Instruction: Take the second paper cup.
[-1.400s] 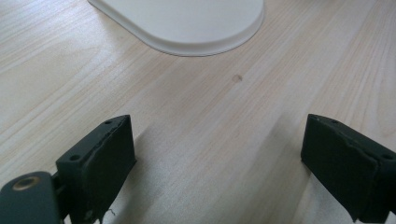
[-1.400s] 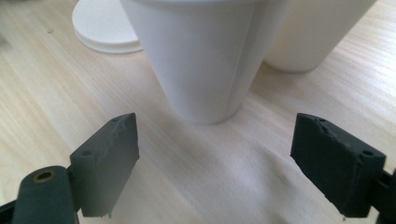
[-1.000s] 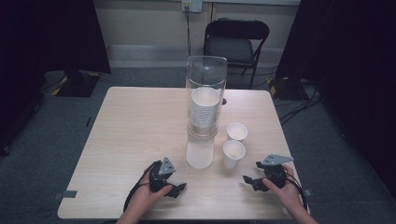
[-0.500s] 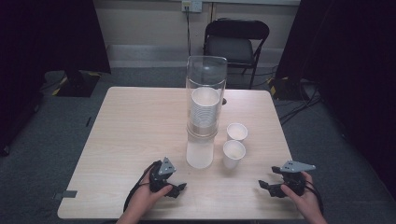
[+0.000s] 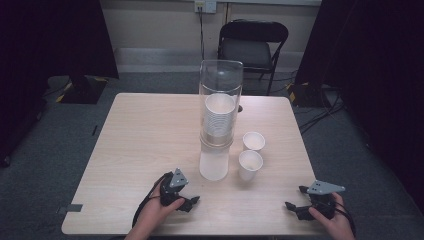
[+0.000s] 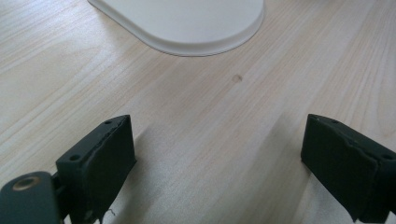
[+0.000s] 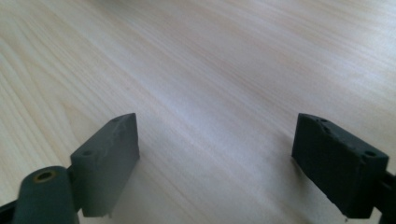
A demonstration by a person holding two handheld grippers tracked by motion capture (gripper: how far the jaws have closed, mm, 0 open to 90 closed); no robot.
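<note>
Both jaws gape wide and empty, left gripper (image 5: 192, 202) near the dispenser (image 5: 220, 120), right gripper (image 5: 296, 210) at the table's (image 5: 140, 135) corner: likely approach a loose cup (image 5: 250, 164) squarely, squeezing gently

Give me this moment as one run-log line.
left gripper: open, empty, low over table | right gripper: open, empty, near table's right corner | two loose cups, cup dispenser: untouched

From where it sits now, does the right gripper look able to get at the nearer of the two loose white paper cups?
Probably yes. The right gripper is open and empty near the table's front edge, and bare light wooden tabletop lies between it and the nearer white paper cup. The clear cup dispenser stands beyond the cup, out of the way.
</note>
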